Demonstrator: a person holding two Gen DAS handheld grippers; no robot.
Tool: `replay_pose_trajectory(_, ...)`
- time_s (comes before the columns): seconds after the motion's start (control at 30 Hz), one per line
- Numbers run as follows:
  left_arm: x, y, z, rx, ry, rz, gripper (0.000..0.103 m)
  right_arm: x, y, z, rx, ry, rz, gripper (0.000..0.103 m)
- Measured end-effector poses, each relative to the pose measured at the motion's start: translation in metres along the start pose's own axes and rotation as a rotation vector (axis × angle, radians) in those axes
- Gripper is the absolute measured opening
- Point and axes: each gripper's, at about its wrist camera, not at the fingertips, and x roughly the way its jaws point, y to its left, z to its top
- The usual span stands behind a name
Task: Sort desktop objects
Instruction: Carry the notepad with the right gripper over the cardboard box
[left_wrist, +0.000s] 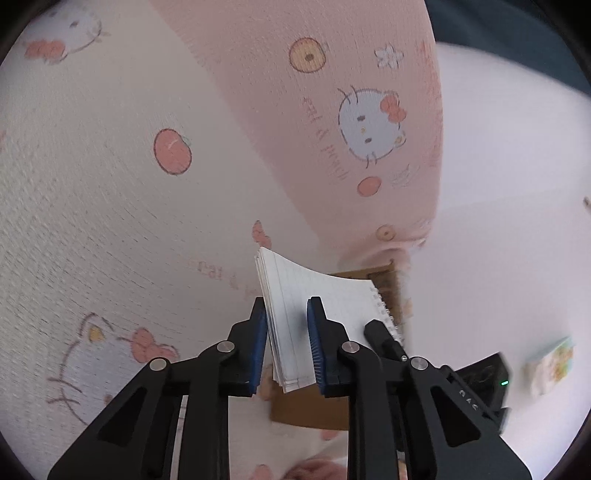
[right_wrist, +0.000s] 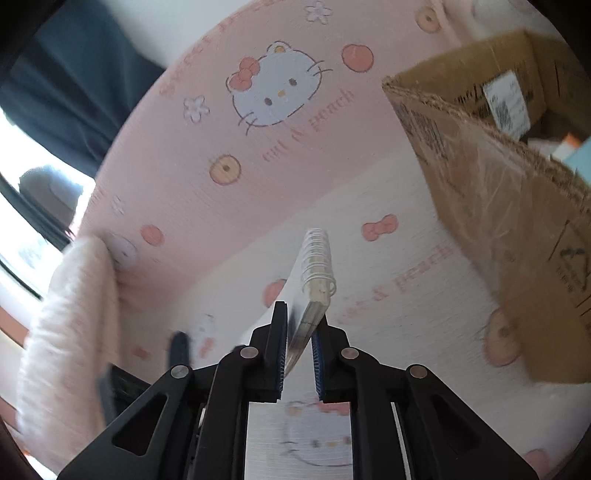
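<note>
In the left wrist view the left gripper (left_wrist: 288, 317) has its two blue-padded jaws set narrow around the loose page edges of a spiral notebook (left_wrist: 317, 295); the left pad lies against the outer sheets and the right pad presses on the lined top page, so the pages stand fanned between them and curve away ahead of the jaws. The notebook's wire binding runs along its far right edge, just right of the right jaw, where the dark tip of the right gripper (left_wrist: 384, 341) meets it. Beyond and below the notebook a brown cardboard box (left_wrist: 384, 284) shows in part, blurred. Everything sits over a pink and white cat-print cloth (left_wrist: 147, 184) that fills the space ahead and left of the jaws. Far right of the jaws lie a small printed packet (left_wrist: 552, 363) and a black device with a green light (left_wrist: 487, 376). In the right wrist view the right gripper (right_wrist: 300, 325) is closed on the bound end of the notebook (right_wrist: 314, 280), which rises edge-on from between the pads with its white coil (right_wrist: 319, 254) straight ahead of the jaws. The open cardboard box (right_wrist: 498, 206) stands ahead and to the right, apart from the notebook, with some contents dimly seen inside. A folded pale towel (right_wrist: 70, 314) lies left of the jaws on the cloth (right_wrist: 229, 206)
</note>
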Motion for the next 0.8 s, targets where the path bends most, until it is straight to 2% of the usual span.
replay_pose_trajectory(0.2, -0.004, -0.028, 0.001, 0.084, -0.017, 0.026, 0.024, -0.013, 0.009, 0.011, -0.085, -0.019, -0.052, 0.013)
replay_pose_trajectory(0.43, 0.008, -0.094, -0.005, 0.229, -0.013, 0.034, 0.024, -0.048, 0.008, 0.044, -0.092, -0.078, -0.064, 0.014)
replay_pose_trajectory(0.6, 0.032, -0.145, -0.011, 0.31, 0.018, 0.02, 0.024, -0.085, -0.016, 0.072, -0.041, -0.137, -0.069, 0.014)
replay_pose_trajectory(0.8, 0.084, -0.201, -0.033, 0.386, 0.084, 0.02, 0.024, -0.123, -0.06, 0.107, 0.031, -0.19, -0.104, 0.015)
